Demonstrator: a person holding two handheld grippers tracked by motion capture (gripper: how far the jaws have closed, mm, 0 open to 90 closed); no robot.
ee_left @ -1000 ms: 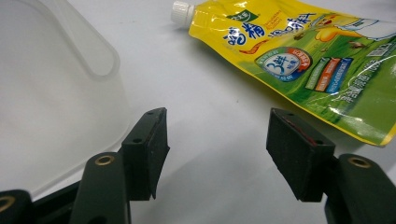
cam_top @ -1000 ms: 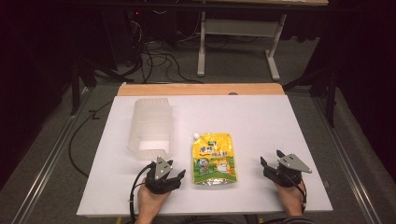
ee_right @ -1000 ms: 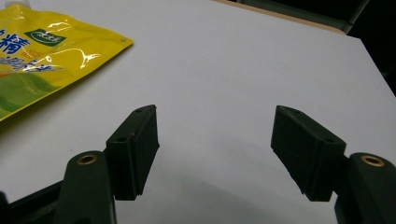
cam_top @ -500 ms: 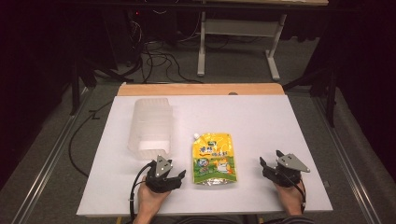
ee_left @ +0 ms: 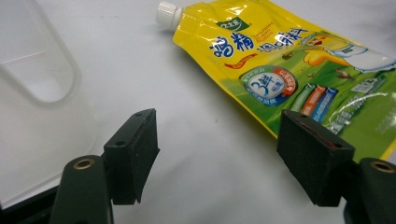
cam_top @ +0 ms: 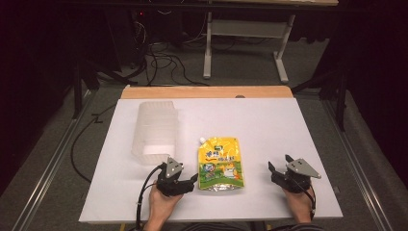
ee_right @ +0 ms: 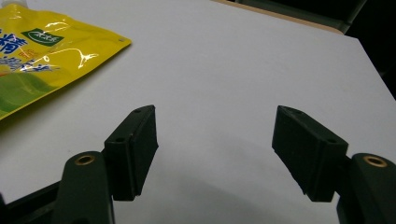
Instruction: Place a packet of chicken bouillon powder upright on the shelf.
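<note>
On the white table (cam_top: pixel 269 125), a yellow pouch (cam_top: pixel 220 162) is laid flat between both grippers, its long axis running away from the person, its cap at the far end; the left gripper (cam_top: pixel 193 180), jaws just opened wide and empty, is placed nearest, just beside its lower corner, while the right gripper (cam_top: pixel 272 168) is held wide apart, farther off

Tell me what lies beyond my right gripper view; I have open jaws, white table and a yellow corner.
Observer: That corner belongs to a yellow spouted pouch lying flat between both grippers.
Operator: Report the left gripper.
Observer: The left gripper is open, its jaws having just been opening, with bare table between them beside the pouch's edge.
Operator: Name anything else on the table.
Observer: A clear plastic container lies beyond the left gripper.
</note>
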